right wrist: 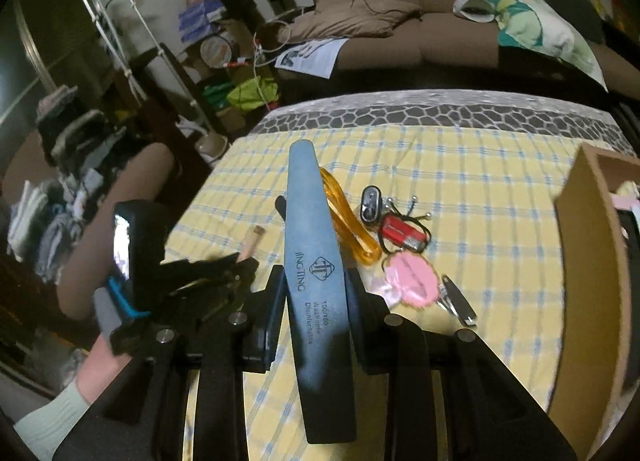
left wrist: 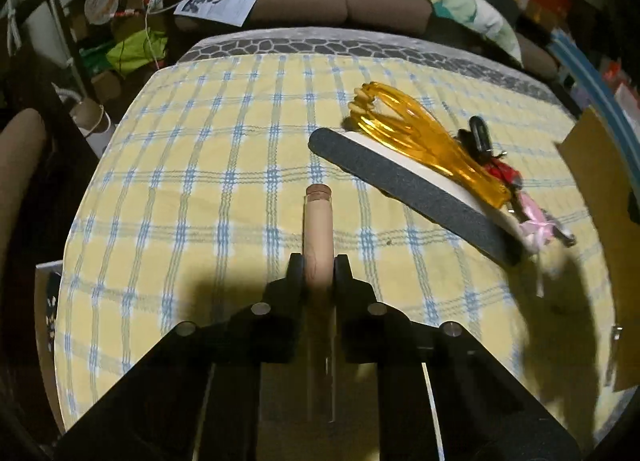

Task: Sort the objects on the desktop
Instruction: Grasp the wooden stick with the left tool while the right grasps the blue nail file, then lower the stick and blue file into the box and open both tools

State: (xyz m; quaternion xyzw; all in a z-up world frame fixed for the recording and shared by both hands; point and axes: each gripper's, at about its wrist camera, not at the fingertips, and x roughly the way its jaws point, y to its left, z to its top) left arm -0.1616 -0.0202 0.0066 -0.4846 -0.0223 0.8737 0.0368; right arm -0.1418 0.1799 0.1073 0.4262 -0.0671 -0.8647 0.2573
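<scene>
The right hand-held gripper (right wrist: 316,281) clamps the long nail file (right wrist: 320,281) above the counter (right wrist: 480,189), the left hand-held gripper (left wrist: 318,269) clamps a wooden stick (left wrist: 319,229), and the file's far end may hit the orange whisk (right wrist: 348,221).

Our left gripper (left wrist: 319,273) is black, with two flat black fingers (left wrist: 295,273) and wide black arms that spread out like a fan. We see four round silver screws (left wrist: 261,307) on those arms. Our right gripper (right wrist: 316,289) looks the same: black, with shiny round screws (right wrist: 237,317). The left one has a bright blue piece (right wrist: 122,299) and a small glowing screen (right wrist: 121,245). Our left arm (right wrist: 96,365) shows bare skin and a pale sleeve (right wrist: 52,417).
</scene>
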